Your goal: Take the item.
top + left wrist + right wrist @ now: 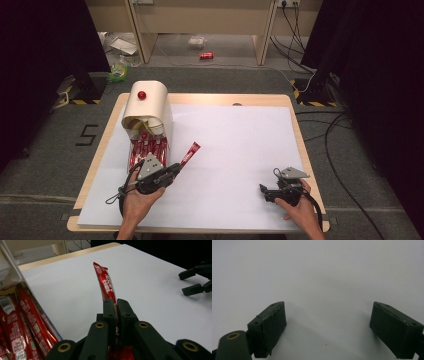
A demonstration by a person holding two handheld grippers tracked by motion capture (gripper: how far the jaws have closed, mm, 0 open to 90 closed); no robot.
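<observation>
A cream dispenser box (147,107) with a red knob stands at the table's back left, and several red stick packets (145,150) spill from its open front. My left gripper (176,168) is shut on one red stick packet (190,153), which points up and to the right above the white sheet. In the left gripper view that packet (106,285) rises from between the closed jaws, with the red stick packets (22,322) at the left. My right gripper (266,192) rests near the front right of the table, its jaws wide apart over bare white sheet (324,277) with nothing between them.
A white sheet (235,145) covers the wooden table (296,125). Cables (335,150) trail over the grey floor at the right. A red can (206,55) and litter lie on the floor beyond the table. The other gripper's jaws (195,280) show at the right of the left gripper view.
</observation>
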